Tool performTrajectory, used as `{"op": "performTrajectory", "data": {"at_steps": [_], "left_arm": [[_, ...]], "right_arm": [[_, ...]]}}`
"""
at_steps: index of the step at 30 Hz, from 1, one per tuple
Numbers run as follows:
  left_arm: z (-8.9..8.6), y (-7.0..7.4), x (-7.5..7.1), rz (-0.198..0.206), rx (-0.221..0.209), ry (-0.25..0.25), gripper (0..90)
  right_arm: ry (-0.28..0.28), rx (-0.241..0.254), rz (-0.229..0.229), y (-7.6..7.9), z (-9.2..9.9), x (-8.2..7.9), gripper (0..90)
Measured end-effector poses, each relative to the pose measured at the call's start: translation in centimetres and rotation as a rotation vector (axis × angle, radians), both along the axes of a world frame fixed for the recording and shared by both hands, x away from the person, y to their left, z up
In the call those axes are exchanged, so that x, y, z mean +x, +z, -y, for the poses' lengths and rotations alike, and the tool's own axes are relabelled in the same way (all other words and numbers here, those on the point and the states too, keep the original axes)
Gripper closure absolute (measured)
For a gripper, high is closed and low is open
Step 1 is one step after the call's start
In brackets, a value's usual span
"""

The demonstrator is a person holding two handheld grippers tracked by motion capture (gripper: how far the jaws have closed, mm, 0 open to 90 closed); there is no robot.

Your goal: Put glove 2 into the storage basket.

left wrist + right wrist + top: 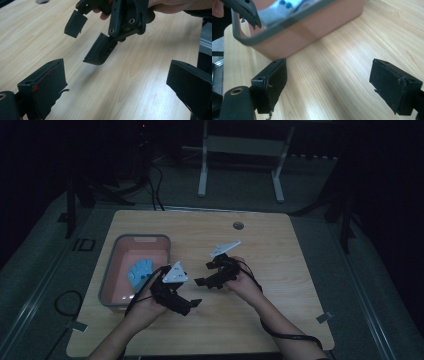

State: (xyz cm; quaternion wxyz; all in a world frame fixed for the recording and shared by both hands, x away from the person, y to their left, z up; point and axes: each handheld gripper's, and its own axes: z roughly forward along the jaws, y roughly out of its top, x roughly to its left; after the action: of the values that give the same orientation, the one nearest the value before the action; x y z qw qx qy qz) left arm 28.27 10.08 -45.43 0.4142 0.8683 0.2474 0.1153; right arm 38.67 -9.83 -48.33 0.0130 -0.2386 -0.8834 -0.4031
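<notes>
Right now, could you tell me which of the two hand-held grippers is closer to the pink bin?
The left hand-held gripper. The hand holding it is right beside the pink bin, while the right hand-held gripper is farther toward the table's middle.

- We count two grippers: the left gripper point(192, 304) and the right gripper point(204, 273), each with two black jaws spread apart.
- We count two hands, one on each gripper.
- We see one pink bin point(111, 271) with a grey rim.
- We see one blue item point(139, 270) in that bin.
- We see one wooden table point(280, 270).
</notes>
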Motion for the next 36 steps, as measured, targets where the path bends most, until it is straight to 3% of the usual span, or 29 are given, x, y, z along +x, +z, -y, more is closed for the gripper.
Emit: {"op": "performTrajectory", "data": {"at_steps": [12, 18, 28, 31, 36], "left_arm": [[3.9, -1.8, -0.3, -0.027, -0.025, -0.093, 2.7], [5.4, -2.9, -0.9, 0.003, 0.0, -0.126, 2.7], [6.4, -5.6, -1.0, -0.055, -0.003, -0.182, 2.7], [6.5, -6.5, -1.1, -0.056, 0.001, -0.197, 2.7], [6.4, -8.0, -1.1, -0.073, 0.008, -0.197, 2.7]], "right_arm": [[-0.044, 0.011, 0.007, -1.8, 4.6, -1.1, 14.4], [-0.074, -0.004, 0.009, -3.2, 6.7, -1.7, 14.1], [-0.103, -0.014, 0.002, -5.6, 9.4, -2.9, 14.2], [-0.117, -0.005, -0.005, -6.3, 9.9, -3.2, 14.1], [-0.138, -0.019, 0.018, -6.9, 10.4, -3.8, 14.1]]}}
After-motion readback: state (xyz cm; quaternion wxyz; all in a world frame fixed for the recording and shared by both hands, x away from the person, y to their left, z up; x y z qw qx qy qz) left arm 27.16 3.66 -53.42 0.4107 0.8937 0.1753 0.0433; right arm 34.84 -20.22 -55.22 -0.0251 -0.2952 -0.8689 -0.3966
